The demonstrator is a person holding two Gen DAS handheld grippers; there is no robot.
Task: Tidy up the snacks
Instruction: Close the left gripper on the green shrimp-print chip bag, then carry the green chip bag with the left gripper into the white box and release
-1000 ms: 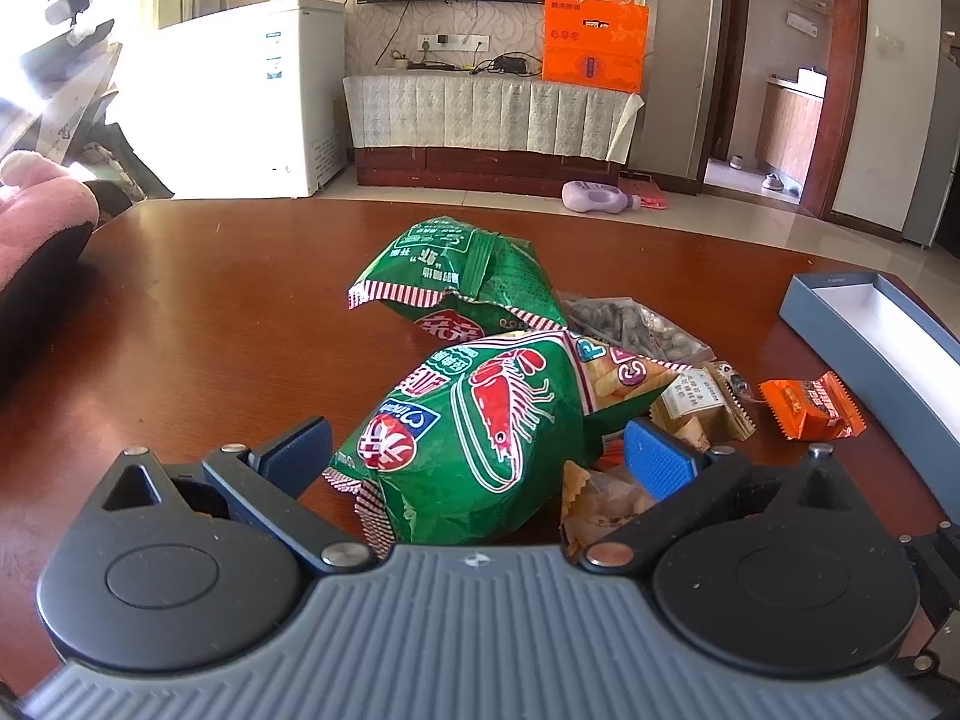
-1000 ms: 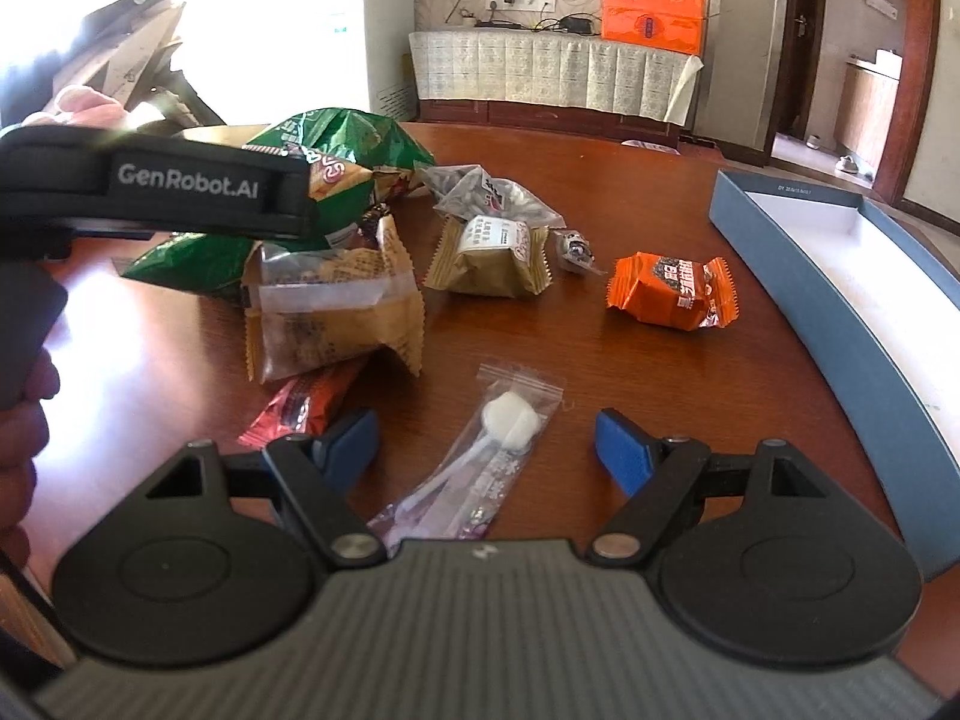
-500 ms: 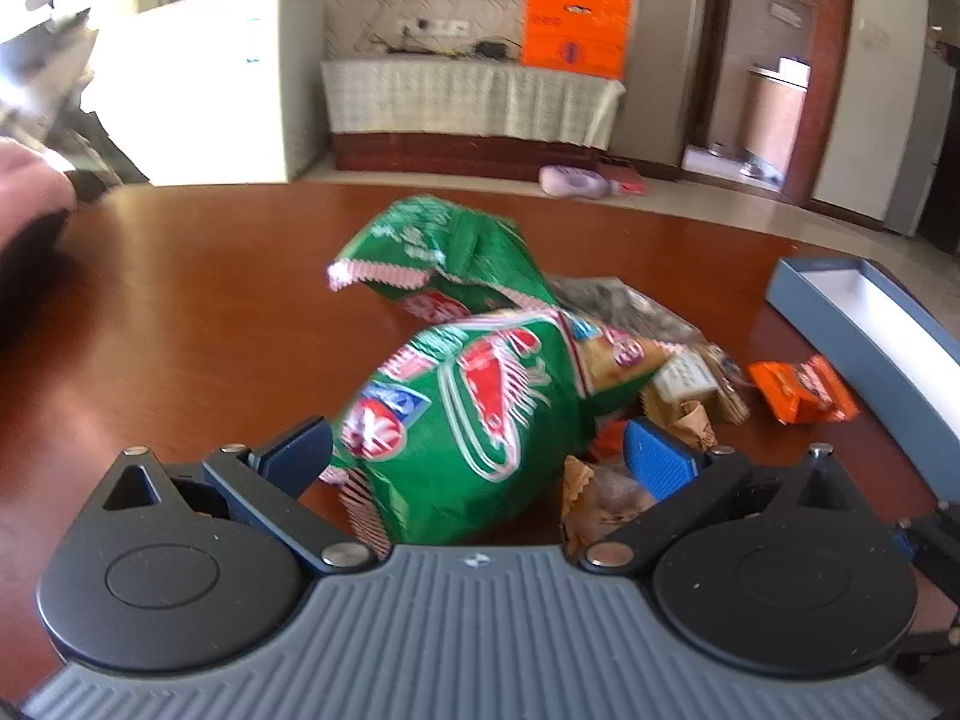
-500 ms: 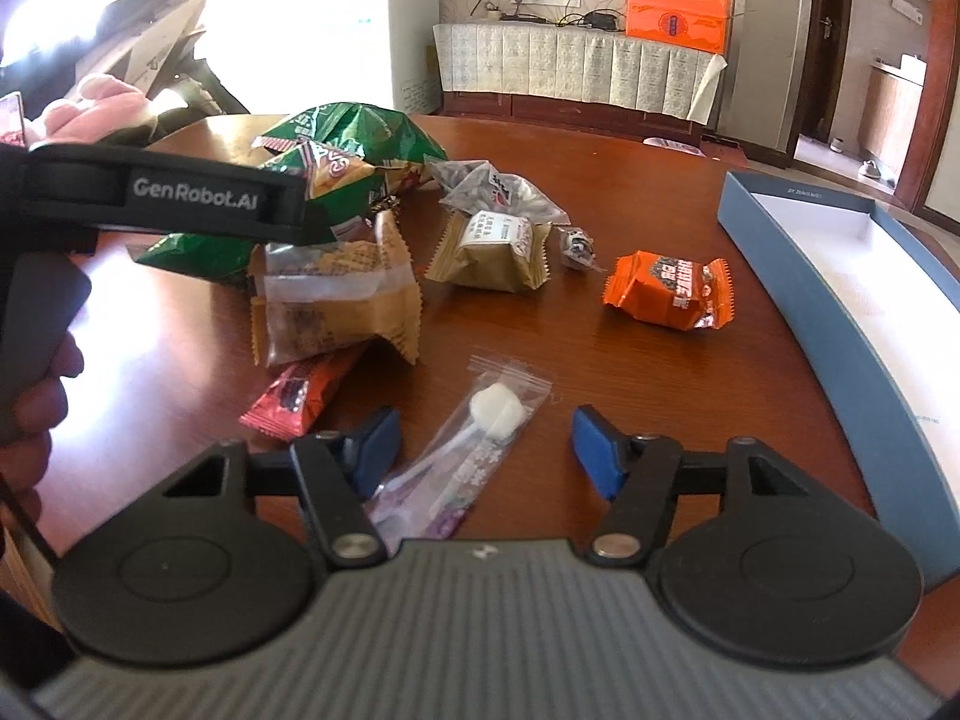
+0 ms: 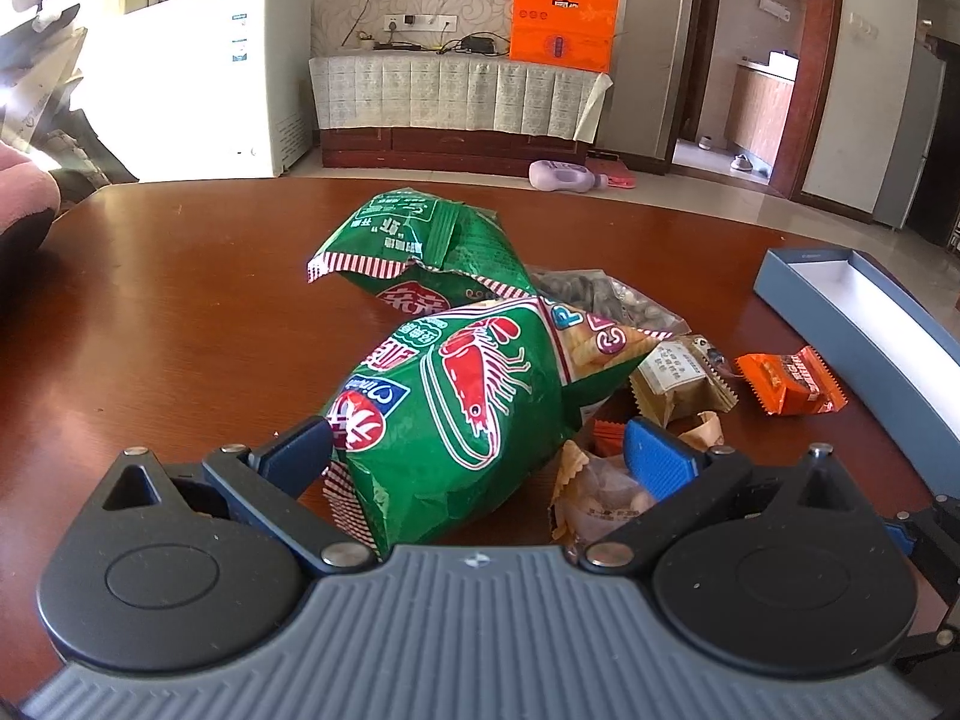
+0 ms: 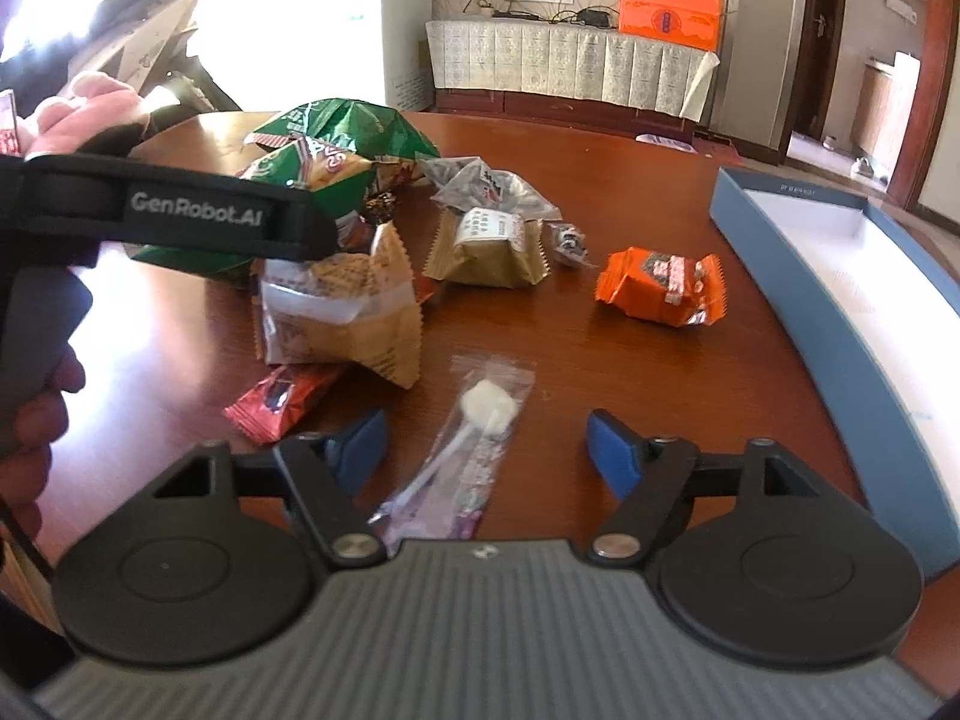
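The left gripper [image 5: 477,450] has its blue fingers [image 5: 657,457] spread around the puffy green shrimp-print crisp bag [image 5: 474,414] on the brown wooden bench [image 5: 180,312]. The right gripper [image 6: 486,444] (fingers also spread) straddles a clear-wrapped white lollipop [image 6: 474,438]. An orange foil snack packet [image 6: 663,285] lies at 1 o'clock, the blue shallow cardboard box [image 6: 840,324] at 2 o'clock.

Green shrimp-chip bags [image 5: 456,396]: two. Brown packets [image 6: 336,306]: two. Orange packet [image 6: 663,285]: one. Blue box [image 6: 852,324]: one.
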